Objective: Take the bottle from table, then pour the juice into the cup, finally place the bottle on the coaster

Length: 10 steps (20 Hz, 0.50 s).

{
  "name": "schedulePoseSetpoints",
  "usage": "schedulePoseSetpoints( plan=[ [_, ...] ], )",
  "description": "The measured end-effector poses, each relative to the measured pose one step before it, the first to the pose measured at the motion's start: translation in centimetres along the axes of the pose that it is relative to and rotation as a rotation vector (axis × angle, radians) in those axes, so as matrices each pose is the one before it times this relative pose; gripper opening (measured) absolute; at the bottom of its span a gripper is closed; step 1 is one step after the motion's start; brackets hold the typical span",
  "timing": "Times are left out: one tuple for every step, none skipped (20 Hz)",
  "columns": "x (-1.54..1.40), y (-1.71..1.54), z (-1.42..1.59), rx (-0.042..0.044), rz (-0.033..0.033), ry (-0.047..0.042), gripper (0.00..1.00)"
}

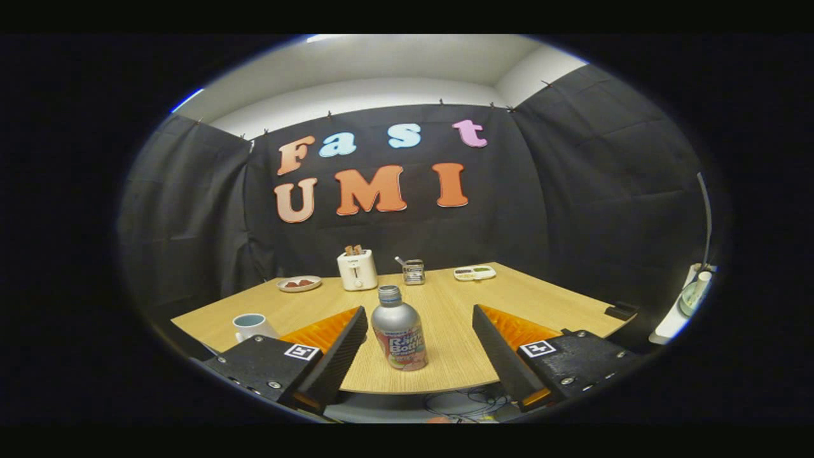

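A silver bottle (398, 328) with a printed label and a grey screw cap stands upright near the front edge of the wooden table (445, 299). My gripper (420, 346) is open, its two fingers spread wide on either side of the bottle without touching it. The bottle is between the fingers, closer to the left one. A white cup (252, 326) with a pale blue inside stands on the table just beyond the left finger. I cannot make out a coaster.
At the table's far side stand a white toaster (357, 269), a small plate of food (299, 284), a wire holder (413, 271) and a flat tray (474, 273). A dark object (621, 310) lies at the right edge. Cables lie on the floor below the front edge.
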State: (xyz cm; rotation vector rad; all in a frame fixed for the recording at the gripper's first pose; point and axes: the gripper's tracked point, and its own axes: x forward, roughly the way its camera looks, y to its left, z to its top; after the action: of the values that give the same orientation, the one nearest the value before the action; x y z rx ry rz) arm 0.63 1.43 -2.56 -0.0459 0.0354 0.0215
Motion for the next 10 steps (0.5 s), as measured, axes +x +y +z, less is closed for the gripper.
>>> schedulePoseSetpoints(
  plan=[
    [0.873,0.667,-0.15,-0.00426,0.02617,0.00441,0.98],
    [1.027,0.451,-0.191,-0.00007,0.02214,0.01053,0.99],
    [0.768,0.309,-0.492,-0.00393,0.02379,0.01997,0.98],
    [0.547,0.3,-0.471,-0.00795,0.01555,0.01445,0.99],
    [0.37,-0.097,-0.135,-0.00995,0.00274,0.00532,0.99],
    [0.195,-0.059,-0.177,-0.01013,0.00128,-0.00108,0.99],
    [0.131,0.133,-0.477,-0.00679,0.00203,-0.00017,0.99],
    [0.002,-0.02,-0.591,-0.00159,-0.00331,0.0054,0.99],
    [0.038,-0.102,-0.595,0.00073,-0.00583,0.00802,0.99],
    [0.05,-0.08,-0.532,-0.0003,-0.0033,0.00869,0.99]
  ],
)
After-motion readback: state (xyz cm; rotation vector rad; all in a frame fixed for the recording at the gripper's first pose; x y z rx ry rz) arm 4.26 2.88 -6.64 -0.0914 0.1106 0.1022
